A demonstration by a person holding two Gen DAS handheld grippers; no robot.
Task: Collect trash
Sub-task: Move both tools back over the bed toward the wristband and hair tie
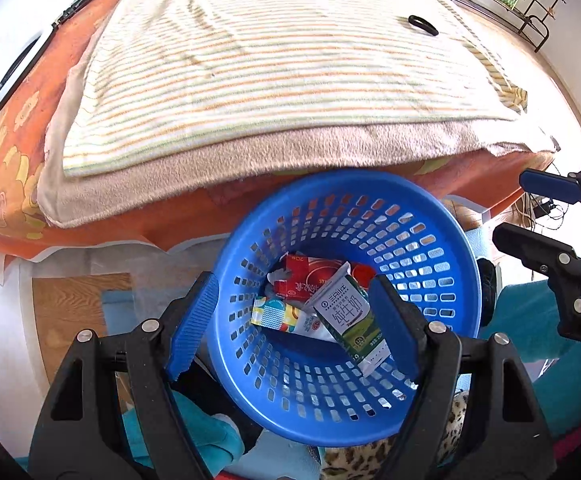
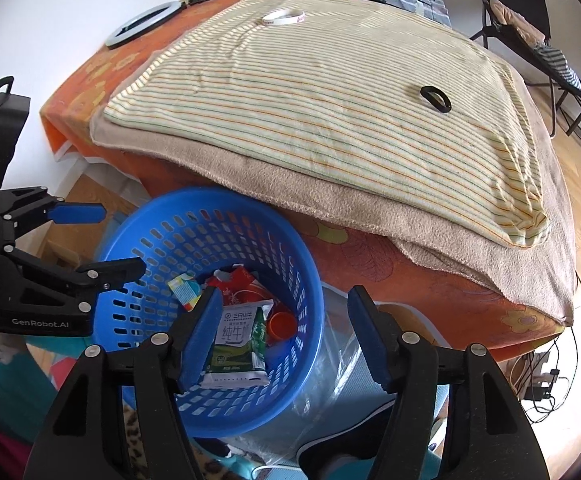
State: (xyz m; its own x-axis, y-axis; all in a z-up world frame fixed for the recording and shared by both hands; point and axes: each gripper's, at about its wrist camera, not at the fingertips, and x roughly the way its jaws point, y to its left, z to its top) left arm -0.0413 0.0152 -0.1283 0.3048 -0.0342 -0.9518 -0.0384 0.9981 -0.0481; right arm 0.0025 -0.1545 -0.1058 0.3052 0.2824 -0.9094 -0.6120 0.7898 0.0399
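Bedside was where the blue basket got parked for easy drops; milk carton inside, both hand-held grippers released, seemingly empty.

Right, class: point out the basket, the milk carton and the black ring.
basket (image 1: 330, 188): left wrist view, on its far rim.
milk carton (image 1: 344, 312): left wrist view, on its printed front face.
black ring (image 2: 435, 98): right wrist view, on the ring's band, lying on the striped towel (image 2: 330, 120).

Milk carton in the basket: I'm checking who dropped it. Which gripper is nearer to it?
Left. The left gripper hangs open directly above the milk carton in the blue basket; the right gripper straddles the basket's rim.
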